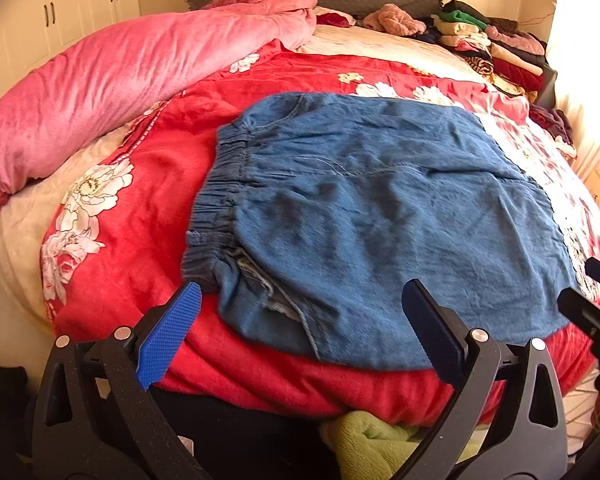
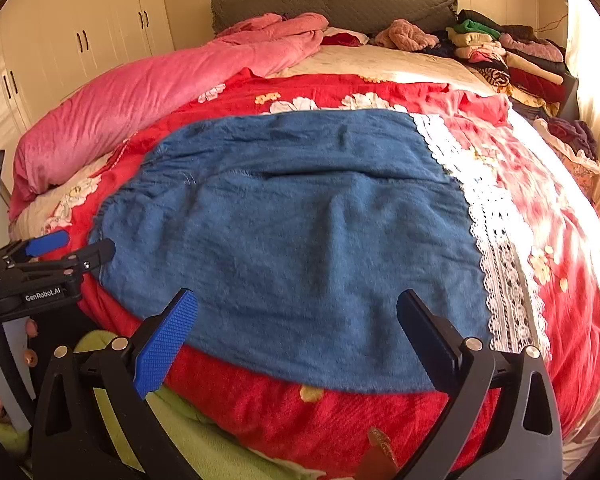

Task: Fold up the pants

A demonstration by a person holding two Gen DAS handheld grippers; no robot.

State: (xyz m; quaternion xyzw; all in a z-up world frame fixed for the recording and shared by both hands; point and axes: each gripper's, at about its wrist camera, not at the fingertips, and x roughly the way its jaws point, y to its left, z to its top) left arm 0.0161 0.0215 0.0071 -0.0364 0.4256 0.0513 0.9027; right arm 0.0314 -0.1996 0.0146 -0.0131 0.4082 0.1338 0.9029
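1. The denim pants are seen lying flat on the red floral blanket of the bed, already doubled into a broad, roughly square shape. The elastic waistband lies at the left, and the near edge hangs close to the bed's near side.
2. The step in hand is judged to be a further fold. It is done well if the near edge is taken at two well-separated spots, all layers are pinched together, and the cloth is carried evenly so that edges meet squarely and no creases are trapped.
3. The left gripper is held wide open above the near-left part of the pants, beside the waistband corner; nothing is held between its fingers, and contact with the cloth cannot be confirmed.
4. The right gripper is likewise spread wide over the near edge of the pants, gripping nothing.
5. A white lace trim is seen just right of the pants and should not be caught.
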